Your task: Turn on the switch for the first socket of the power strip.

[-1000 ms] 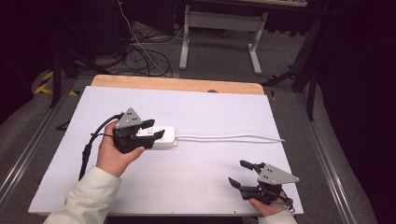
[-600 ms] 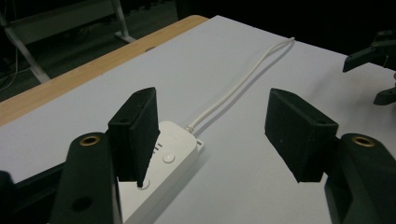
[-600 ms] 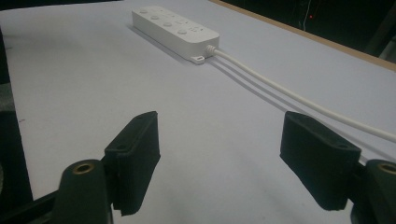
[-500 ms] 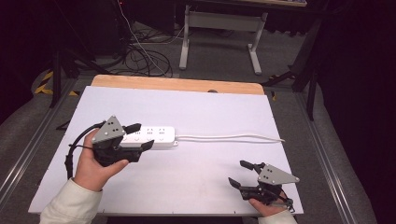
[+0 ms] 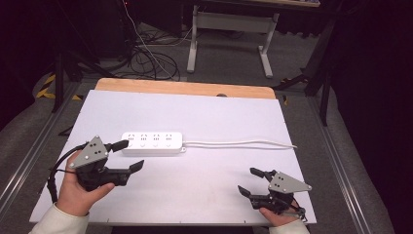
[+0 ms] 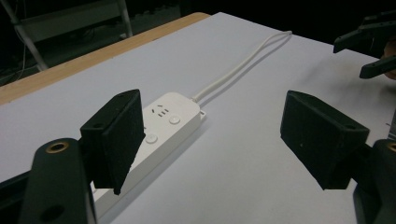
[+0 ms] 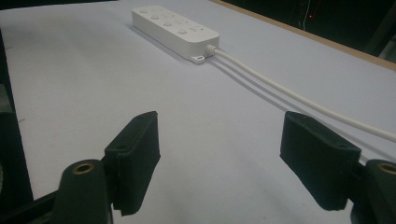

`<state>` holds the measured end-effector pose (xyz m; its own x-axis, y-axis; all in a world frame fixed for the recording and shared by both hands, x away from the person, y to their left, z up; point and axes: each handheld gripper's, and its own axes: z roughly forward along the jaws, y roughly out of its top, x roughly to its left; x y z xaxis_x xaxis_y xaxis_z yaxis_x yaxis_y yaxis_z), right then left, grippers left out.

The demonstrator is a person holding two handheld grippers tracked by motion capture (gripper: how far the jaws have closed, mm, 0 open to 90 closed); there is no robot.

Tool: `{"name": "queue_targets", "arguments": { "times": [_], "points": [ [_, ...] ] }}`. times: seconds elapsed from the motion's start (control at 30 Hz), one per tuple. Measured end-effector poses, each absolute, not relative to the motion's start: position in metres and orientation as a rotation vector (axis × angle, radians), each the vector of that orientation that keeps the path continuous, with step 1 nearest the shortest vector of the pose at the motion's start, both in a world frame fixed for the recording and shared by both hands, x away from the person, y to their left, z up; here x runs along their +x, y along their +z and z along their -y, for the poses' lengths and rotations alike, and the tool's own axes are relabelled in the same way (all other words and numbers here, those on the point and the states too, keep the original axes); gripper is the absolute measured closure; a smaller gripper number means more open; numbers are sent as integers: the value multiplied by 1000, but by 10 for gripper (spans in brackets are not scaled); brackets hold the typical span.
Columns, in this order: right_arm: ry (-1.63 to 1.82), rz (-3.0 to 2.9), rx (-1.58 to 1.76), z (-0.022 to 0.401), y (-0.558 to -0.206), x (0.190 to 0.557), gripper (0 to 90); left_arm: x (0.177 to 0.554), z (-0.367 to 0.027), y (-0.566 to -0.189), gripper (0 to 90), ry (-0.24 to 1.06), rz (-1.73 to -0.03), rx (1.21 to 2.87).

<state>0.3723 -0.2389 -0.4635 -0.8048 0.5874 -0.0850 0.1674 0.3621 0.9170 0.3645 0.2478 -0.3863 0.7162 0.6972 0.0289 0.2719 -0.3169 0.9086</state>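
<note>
A dim room with a grey floor surrounds a white table (image 5: 204, 195) whose far edge shows a strip of bare wood (image 5: 185, 88). Nearest the camera in the high view, a hand in a pale sleeve (image 5: 58, 222) at the lower left holds the left gripper (image 5: 127, 155); its jaws have just been opening and now stand wide apart with nothing between them. One jaw tip lies just beside the near left end of the power strip (image 5: 152, 143), the other sits over bare table closer to the person. A black cable (image 5: 53, 173) loops from the gripper's back. At the lower right the right gripper (image 5: 252, 181) rests near the table's front edge, its jaws also wide apart and holding nothing, well away from the strip.

Farther in, the power strip lies flat on the table, left of centre, long side running across the high view. Its white cord (image 5: 238, 143) leaves the right end and runs across the table to the right edge. In the left gripper view the strip (image 6: 159, 123) passes behind the left jaw, not clamped, and the cord (image 6: 243, 63) trails off beyond. In the right gripper view the strip (image 7: 173, 28) lies far ahead of the open jaws.

Beyond the table stand a grey metal frame (image 5: 229, 34) and a tangle of cables (image 5: 146, 58) on the floor
</note>
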Motion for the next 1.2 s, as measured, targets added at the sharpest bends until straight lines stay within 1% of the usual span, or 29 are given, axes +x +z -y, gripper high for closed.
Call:
{"name": "queue_targets", "arguments": {
  "times": [0.07,0.27,0.53,0.8,0.97,1.07,1.2],
  "points": [
    [1429,-2229,658,239,-463,372,286,362,-252,-392,213,533,-760,1902],
    [1427,-2228,656,239,-463,372,286,356,-264,-408,212,492,-733,1875],
    [1433,-2228,660,240,-463,372,285,352,-271,-426,198,457,-683,1912],
    [1436,-2223,652,241,-463,372,285,351,-280,-449,201,396,-769,1884],
    [1435,-2224,651,241,-463,372,284,346,-284,-461,204,395,-771,1876],
    [1440,-2223,655,241,-463,372,285,344,-287,-469,203,438,-764,1910],
    [1438,-2223,658,242,-463,371,284,341,-289,-472,206,451,-763,1914]
  ]
}}
